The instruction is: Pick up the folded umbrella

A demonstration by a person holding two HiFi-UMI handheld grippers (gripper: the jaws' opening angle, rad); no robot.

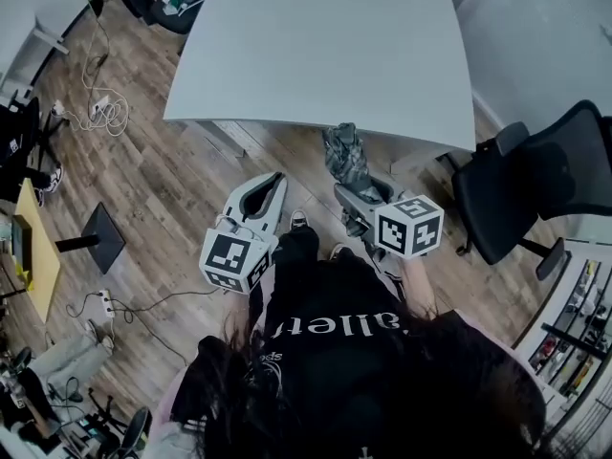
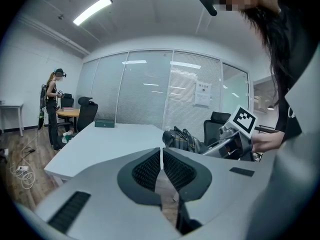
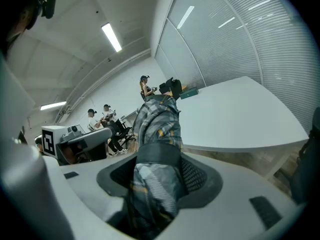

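Observation:
The folded umbrella (image 3: 157, 149) is grey plaid with yellow flecks and a dark strap around it. My right gripper (image 3: 159, 176) is shut on the umbrella, which sticks out past the jaws toward the white table (image 3: 240, 114). In the head view the umbrella (image 1: 344, 156) points up from the right gripper (image 1: 361, 191), just off the table's near edge (image 1: 316, 122). My left gripper (image 1: 266, 191) hangs beside it to the left with its jaws shut and nothing between them (image 2: 161, 168). From the left gripper view the umbrella (image 2: 182, 139) and the right gripper (image 2: 235, 136) show at the right.
A black office chair (image 1: 535, 189) stands at the right of the table. Cables (image 1: 100, 113) and a power strip (image 1: 103, 304) lie on the wood floor at the left. A dark green box (image 2: 105, 124) rests on the table's far side. People stand across the room (image 2: 52, 106).

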